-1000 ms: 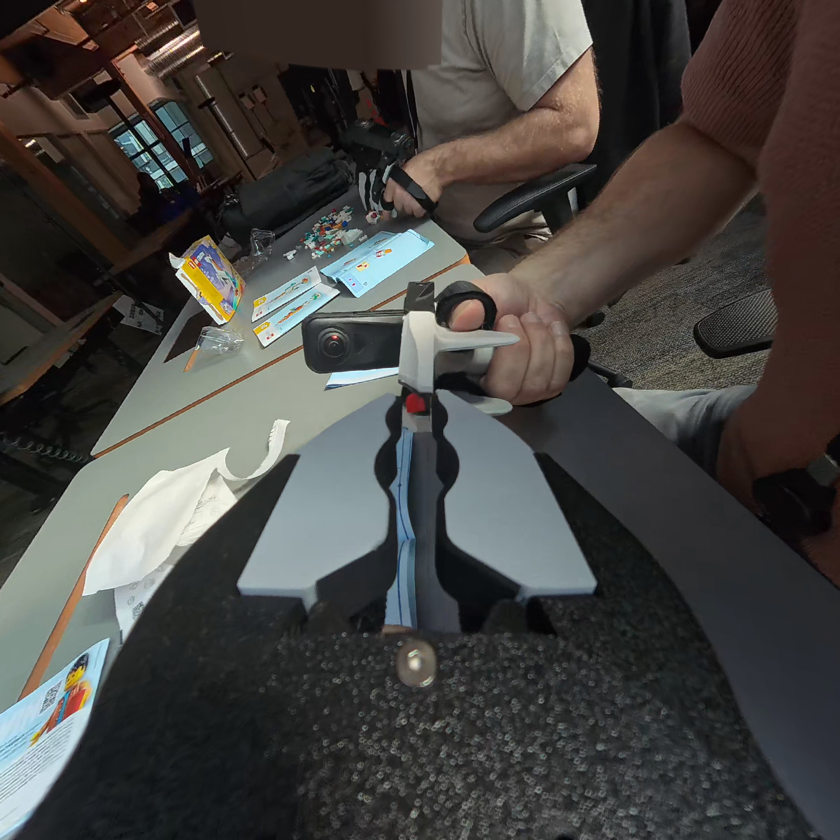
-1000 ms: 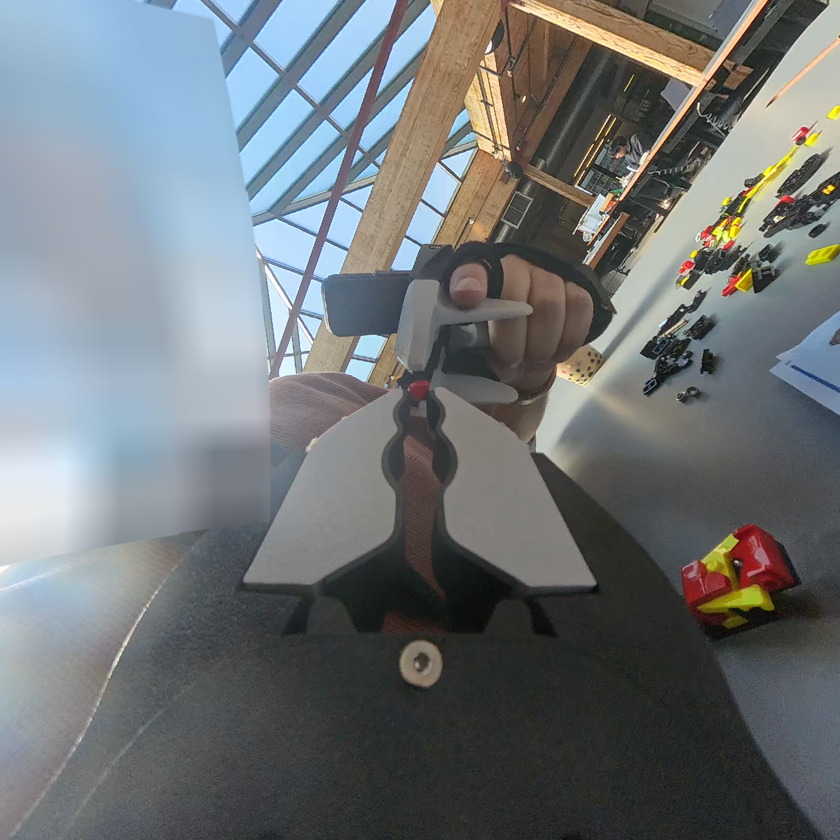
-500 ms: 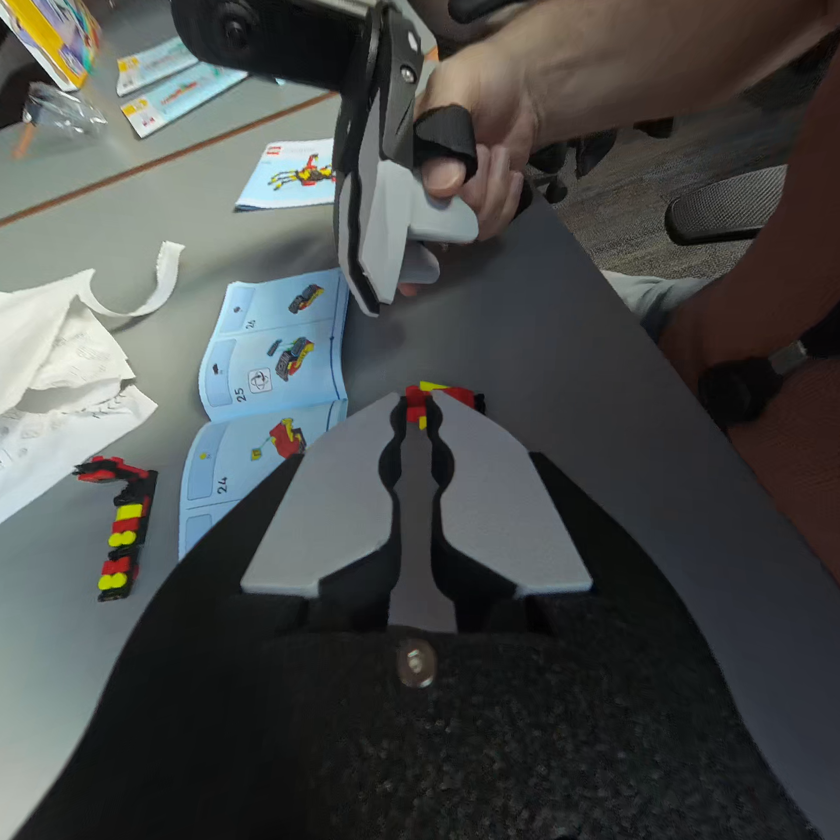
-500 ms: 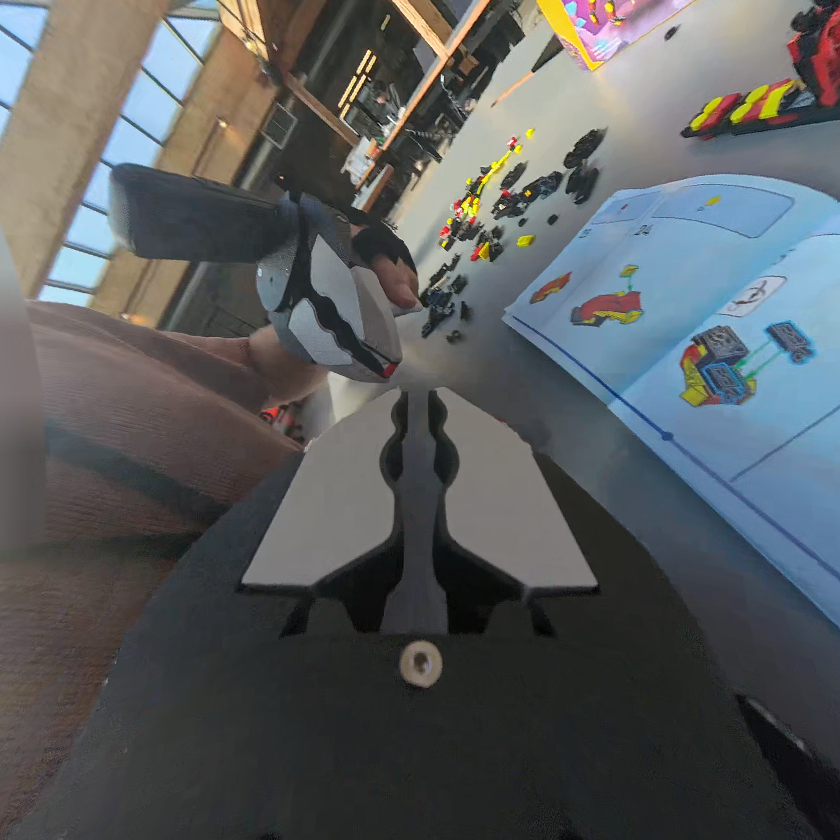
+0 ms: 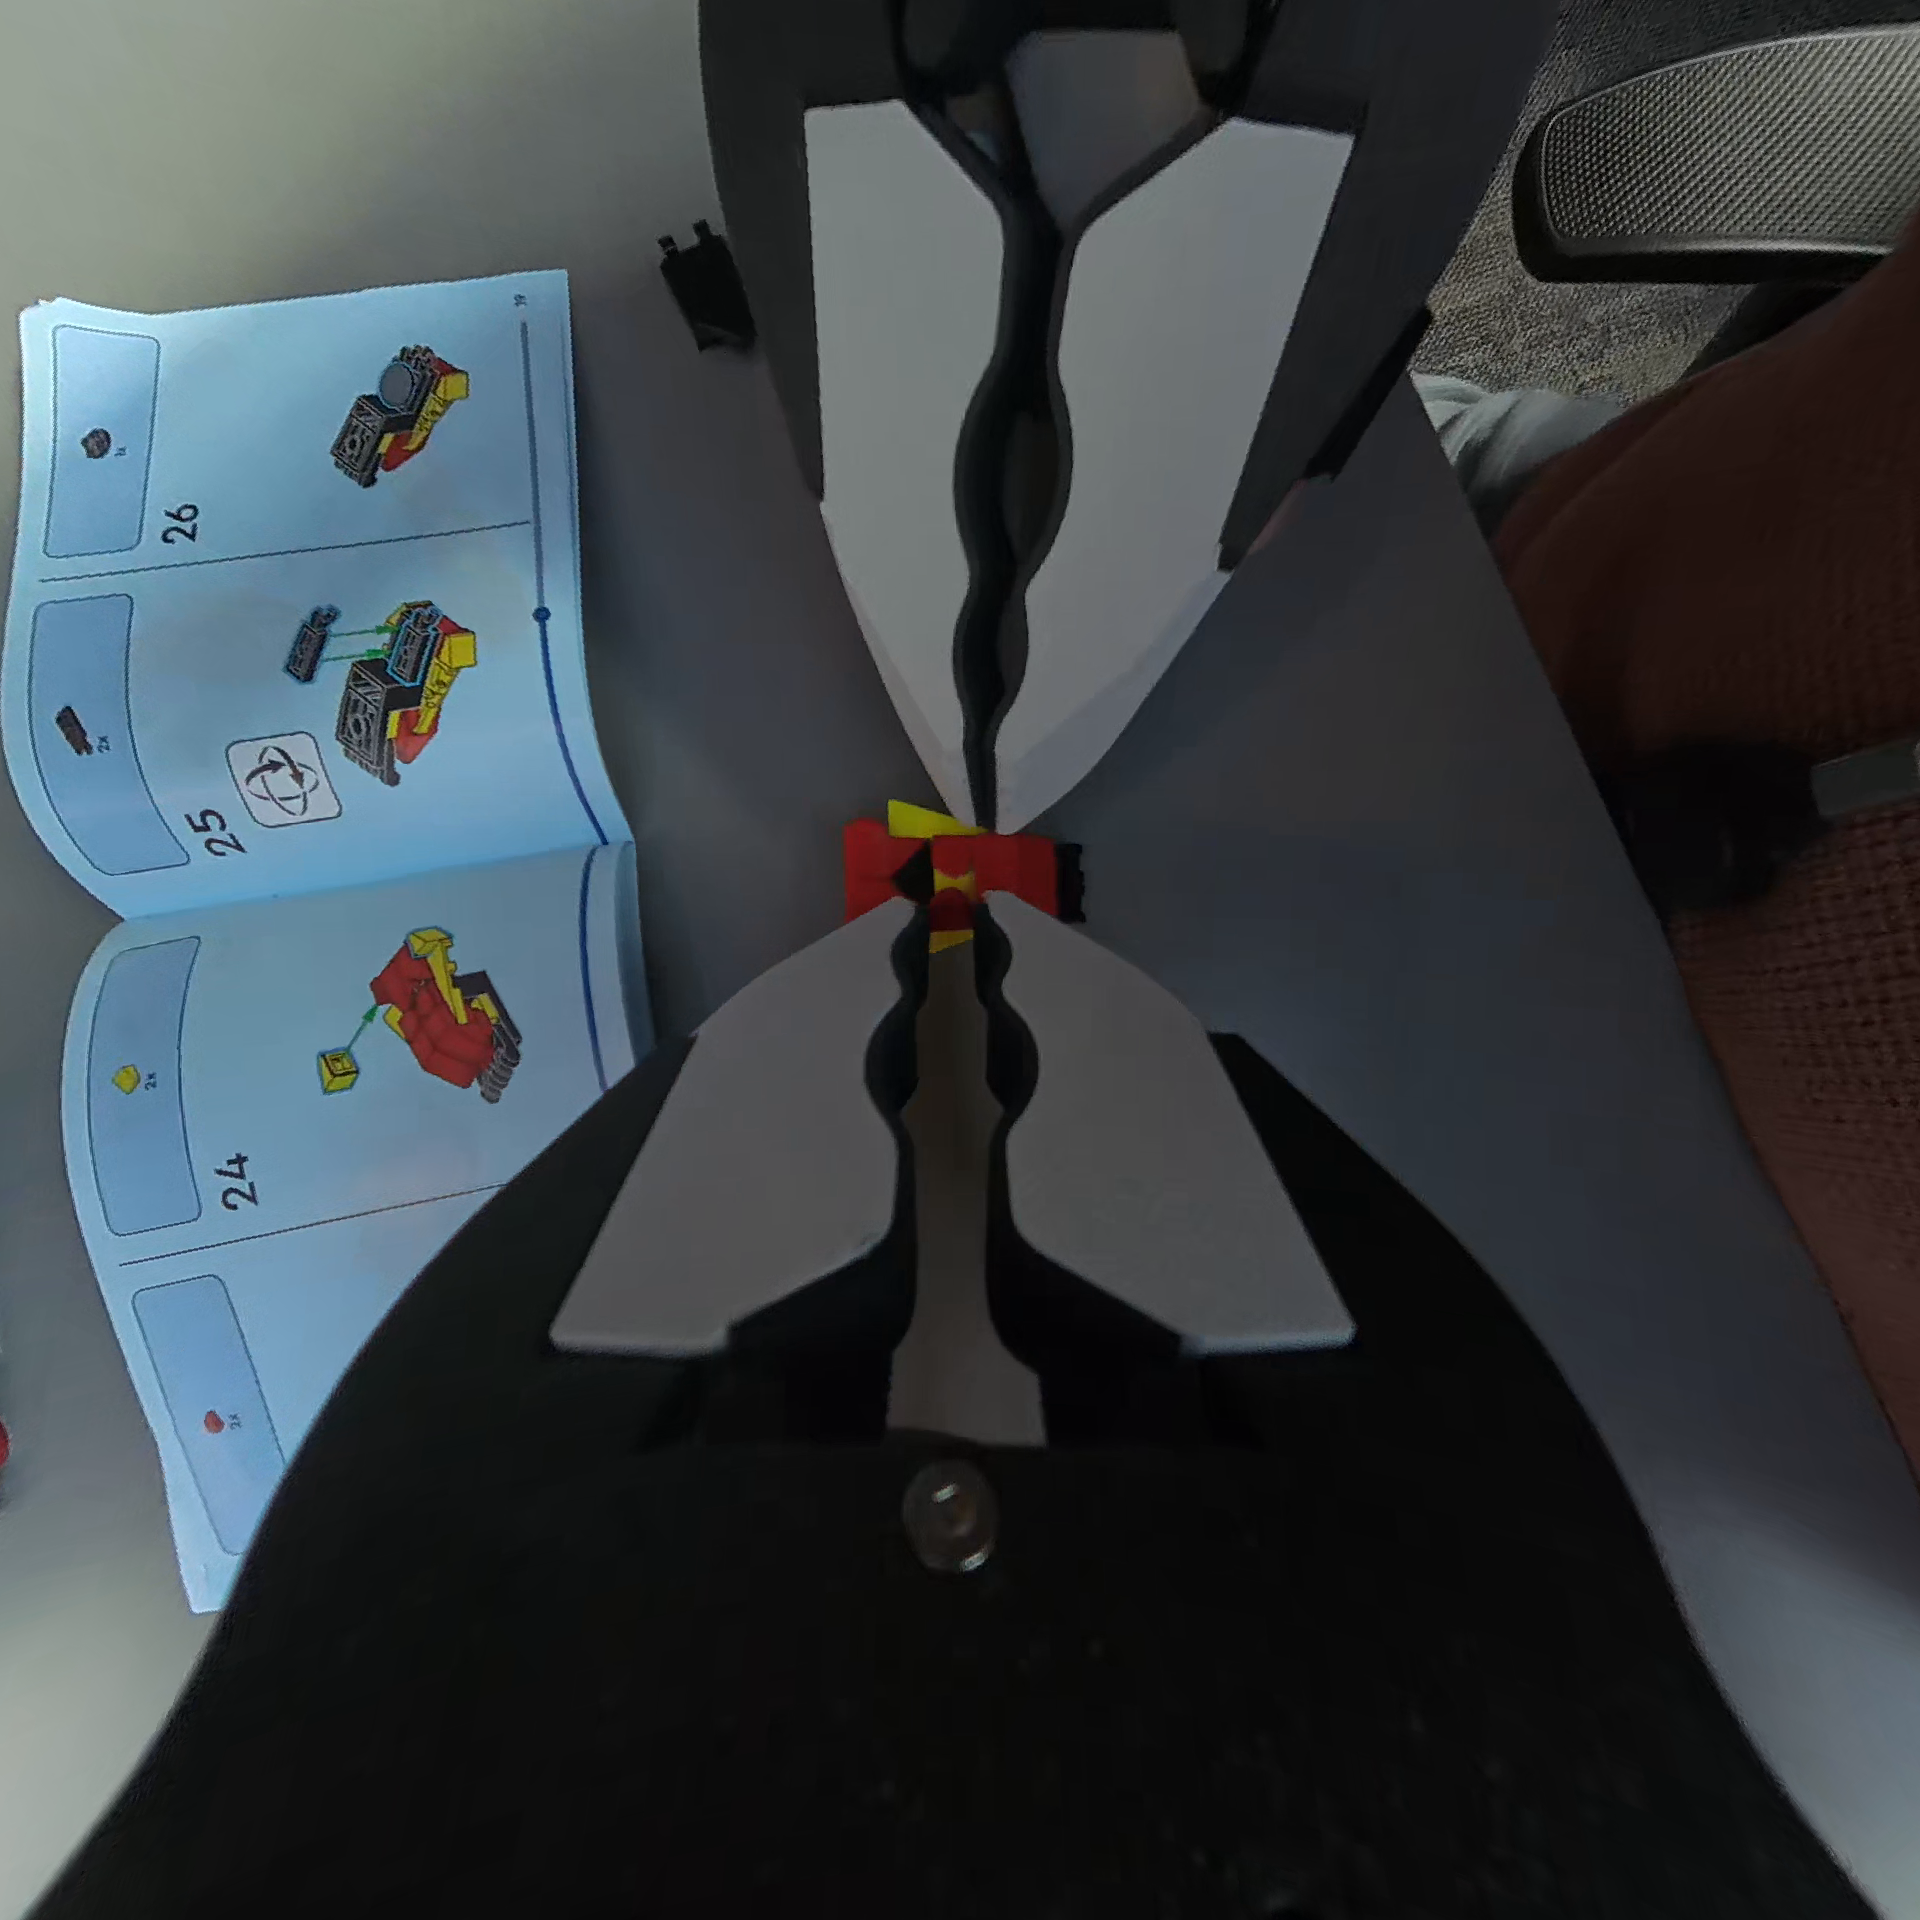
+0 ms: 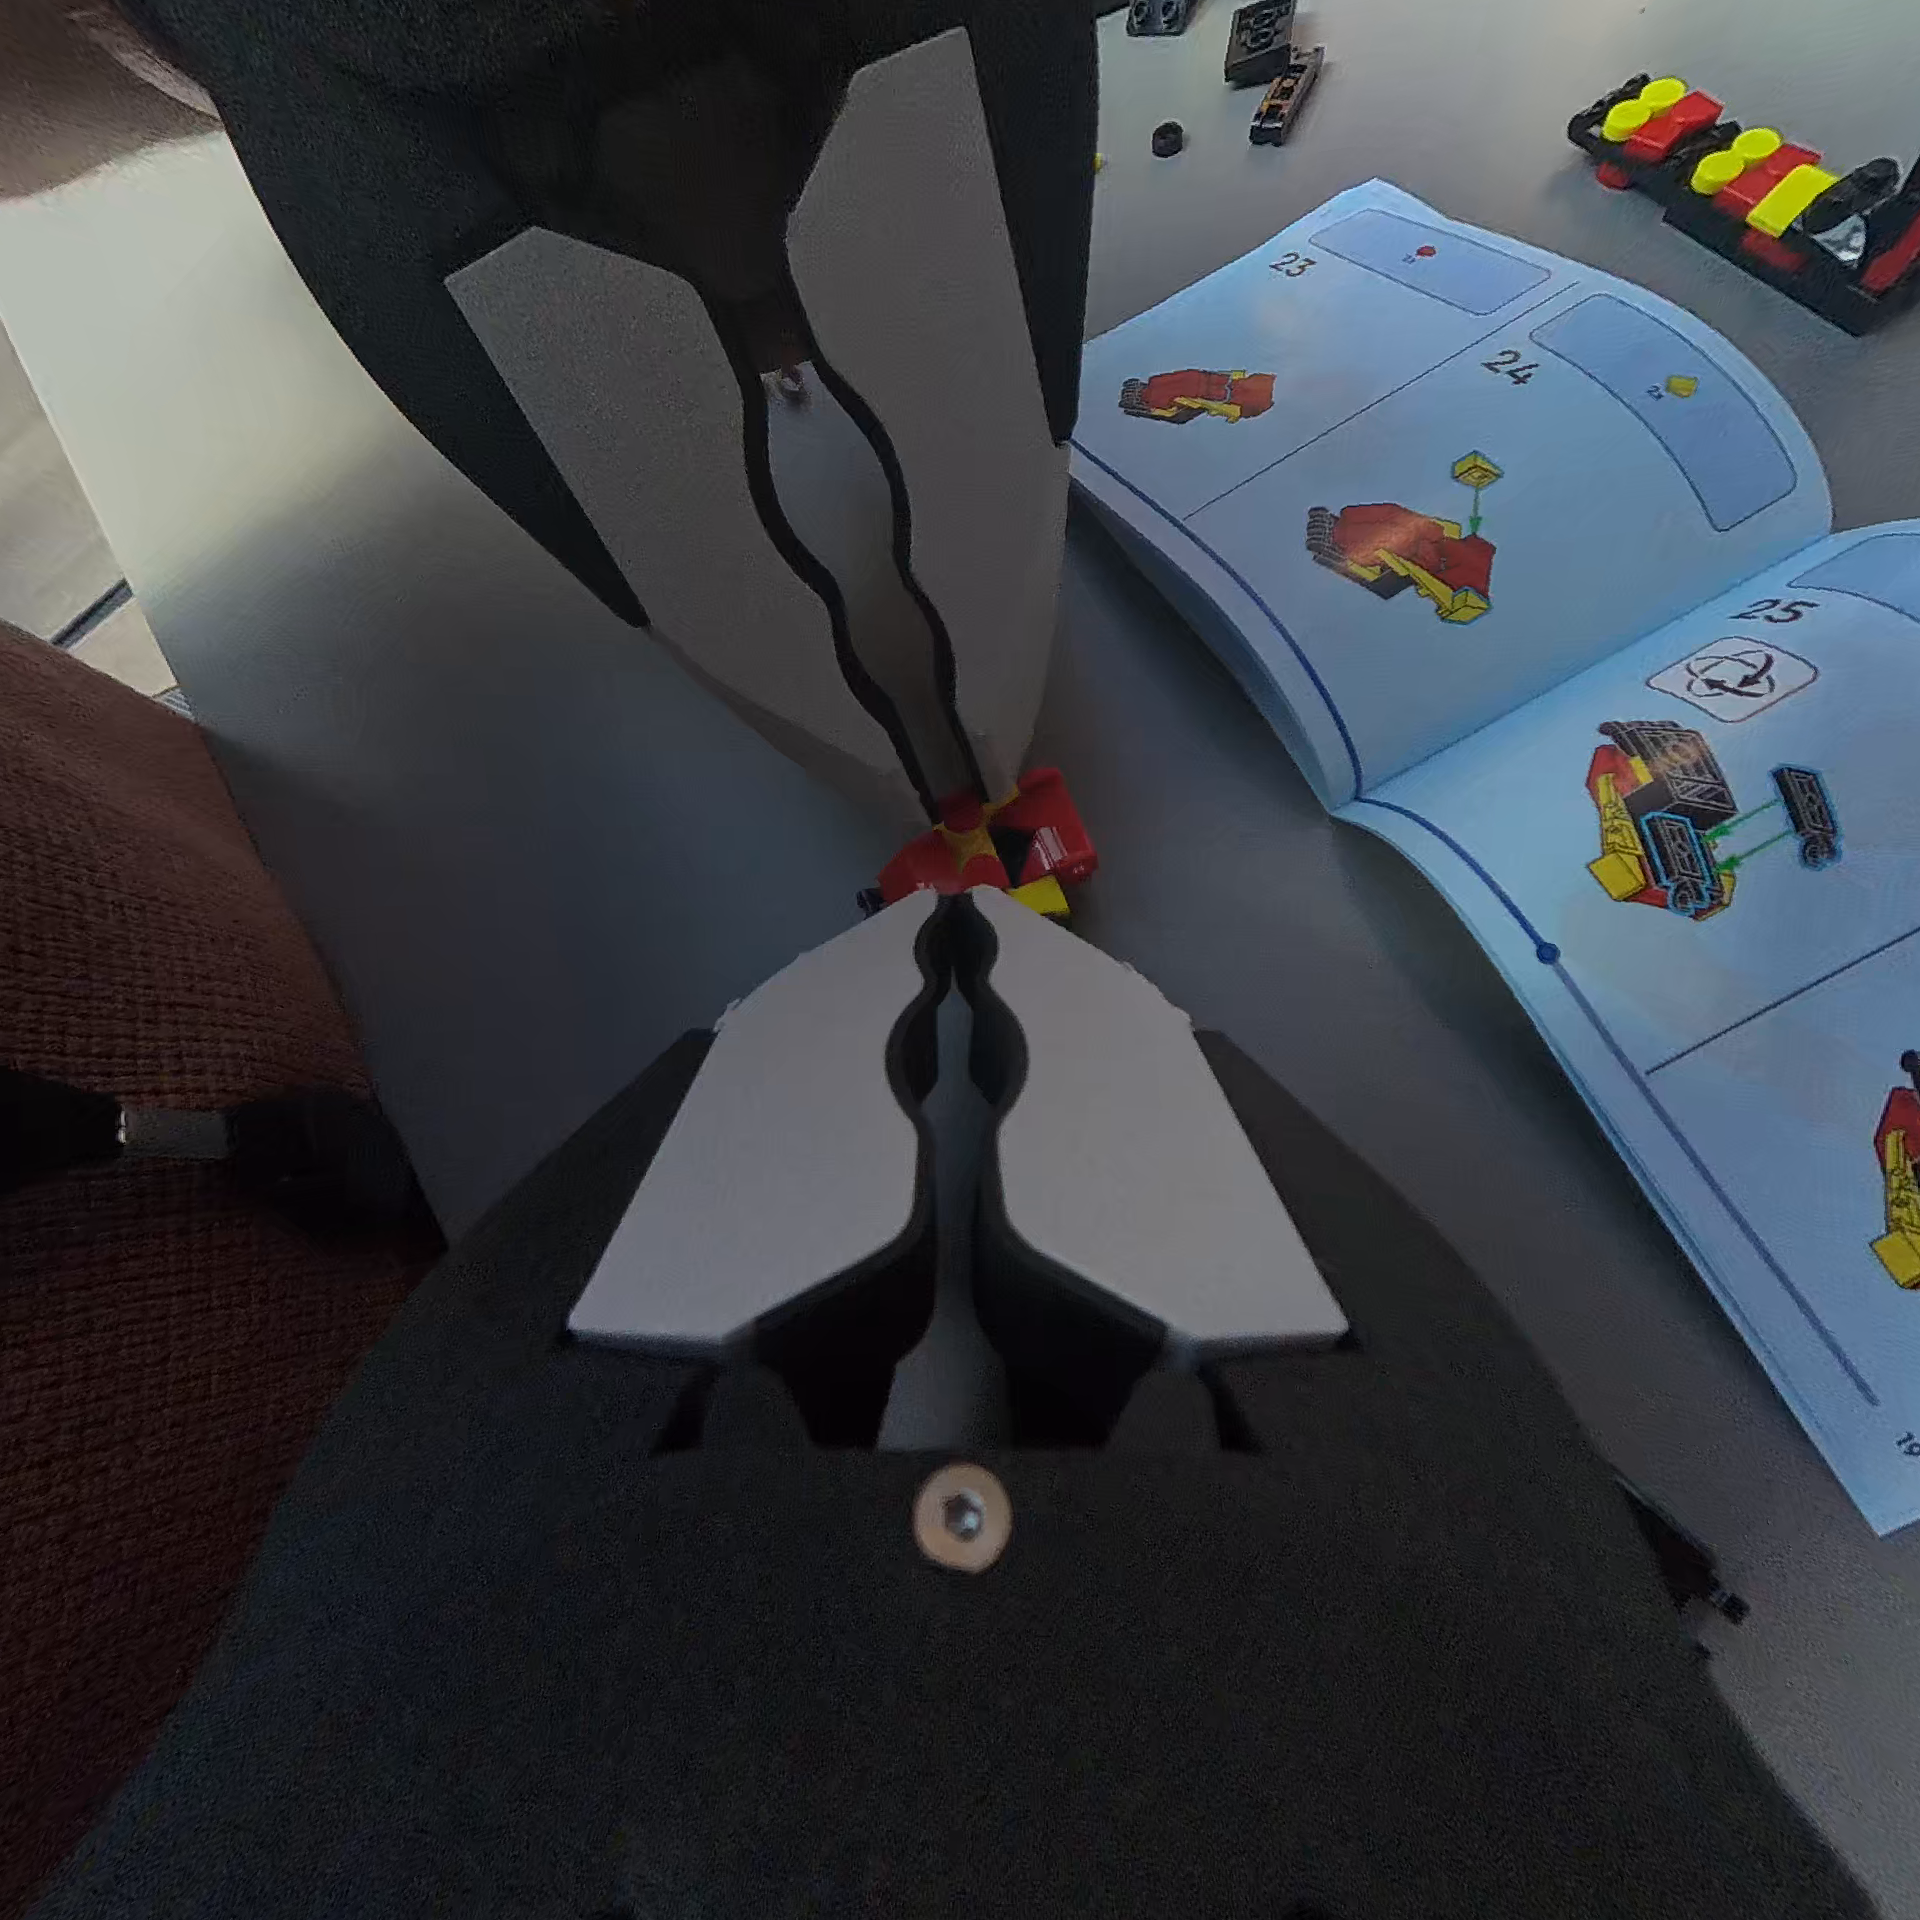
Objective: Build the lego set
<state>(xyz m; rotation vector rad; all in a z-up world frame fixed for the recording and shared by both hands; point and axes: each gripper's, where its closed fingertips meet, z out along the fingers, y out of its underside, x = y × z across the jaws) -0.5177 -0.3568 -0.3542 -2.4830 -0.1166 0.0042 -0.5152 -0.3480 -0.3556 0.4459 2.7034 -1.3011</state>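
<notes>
A small red, yellow and black lego build (image 5: 1013, 868) sits on the grey table (image 5: 1351, 831); it also shows in the right wrist view (image 6: 1044, 836). My left gripper (image 5: 951, 914) reaches it from one side and is shut on a small red piece (image 6: 961, 812) held against the build. My right gripper (image 6: 951, 904) reaches it from the opposite side, shut and empty, with its tips touching the build. The two grippers stand tip to tip over it. Each shows in the other's view: the right gripper (image 5: 982, 816), the left gripper (image 6: 956, 795).
An open blue instruction booklet (image 5: 312, 727) lies beside the build, also in the right wrist view (image 6: 1558, 623). A long black, red and yellow build (image 6: 1766, 197) and loose black pieces (image 6: 1262, 42) lie beyond it. A black piece (image 5: 707, 286) lies near the booklet. A brown sleeve (image 6: 125, 935) is close. Only a small space, under 4 cm, lies between the two pairs of fingers.
Both grippers have come down from mid-air to the table. Their tips now meet at the small build, with the red piece in the left gripper brought onto it.
</notes>
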